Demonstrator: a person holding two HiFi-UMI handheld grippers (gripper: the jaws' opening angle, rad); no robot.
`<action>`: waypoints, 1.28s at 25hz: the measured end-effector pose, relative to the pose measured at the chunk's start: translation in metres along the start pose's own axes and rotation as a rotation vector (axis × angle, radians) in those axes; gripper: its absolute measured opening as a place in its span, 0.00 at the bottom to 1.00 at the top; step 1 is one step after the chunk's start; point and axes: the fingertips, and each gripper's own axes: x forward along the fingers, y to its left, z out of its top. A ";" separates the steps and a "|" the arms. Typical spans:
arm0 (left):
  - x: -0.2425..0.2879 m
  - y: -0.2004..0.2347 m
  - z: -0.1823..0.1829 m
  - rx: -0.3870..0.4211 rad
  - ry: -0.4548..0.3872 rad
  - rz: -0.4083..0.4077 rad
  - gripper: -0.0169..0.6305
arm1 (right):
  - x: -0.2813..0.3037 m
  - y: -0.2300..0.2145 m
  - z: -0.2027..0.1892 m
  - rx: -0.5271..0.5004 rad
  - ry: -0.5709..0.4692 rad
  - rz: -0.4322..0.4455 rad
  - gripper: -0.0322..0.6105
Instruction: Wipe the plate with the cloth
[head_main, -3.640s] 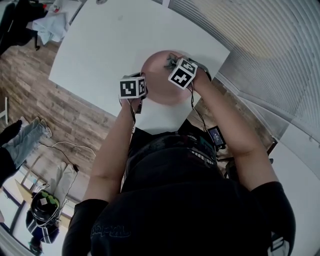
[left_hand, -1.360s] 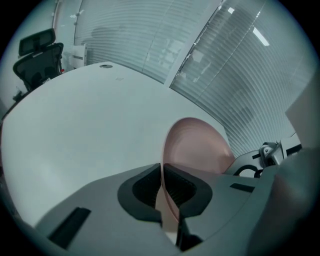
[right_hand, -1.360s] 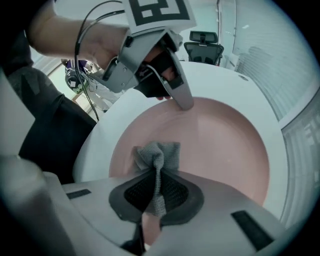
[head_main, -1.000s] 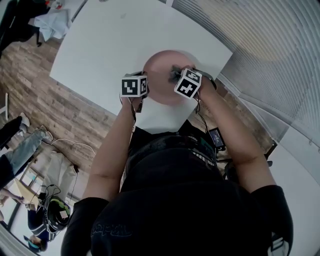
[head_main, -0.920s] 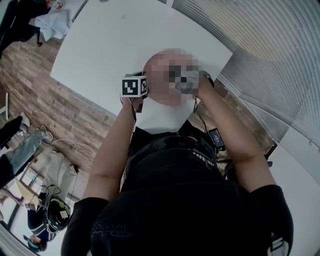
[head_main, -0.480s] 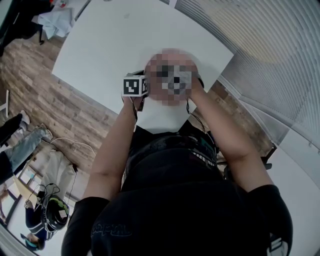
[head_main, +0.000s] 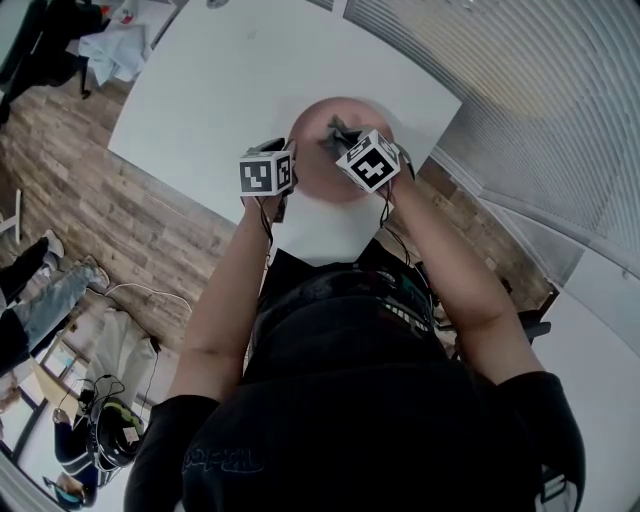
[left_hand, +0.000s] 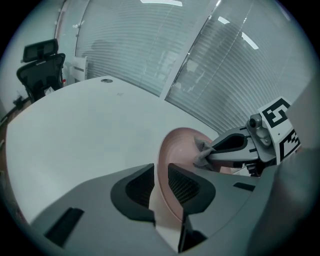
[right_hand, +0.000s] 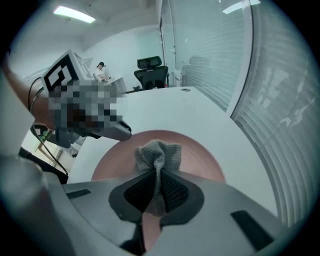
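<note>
A pink plate (head_main: 318, 172) rests on the white table (head_main: 230, 80) near its front edge. In the left gripper view the plate (left_hand: 181, 144) stands tilted with its rim between the jaws of my left gripper (left_hand: 160, 187). Those jaws are opening and the pads no longer seem to press the rim. My right gripper (right_hand: 157, 192) is shut on a grey cloth (right_hand: 159, 152), whose bunched end hangs over the plate's (right_hand: 202, 155) middle. From the head view, the left gripper (head_main: 288, 178) is at the plate's left rim and the right gripper (head_main: 338, 140) is above it with the cloth (head_main: 332, 130).
The table's front edge runs just below the plate, with wood floor (head_main: 90, 200) beyond it. A black office chair (right_hand: 151, 70) stands past the far end of the table. Window blinds (left_hand: 150, 45) line the far side. A pale bundle (head_main: 105, 50) lies beyond the table's far left corner.
My right gripper with the cloth has shifted a little up and to the left over the plate and rolled. The left gripper stays at the plate's left rim.
</note>
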 end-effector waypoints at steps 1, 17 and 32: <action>-0.004 -0.002 0.000 -0.002 -0.006 -0.007 0.16 | -0.004 0.001 0.000 0.020 -0.011 -0.001 0.11; -0.077 -0.047 0.026 0.074 -0.122 -0.126 0.17 | -0.084 0.019 0.013 0.146 -0.176 -0.082 0.11; -0.124 -0.093 0.045 0.223 -0.202 -0.227 0.15 | -0.148 0.038 0.033 0.252 -0.324 -0.148 0.11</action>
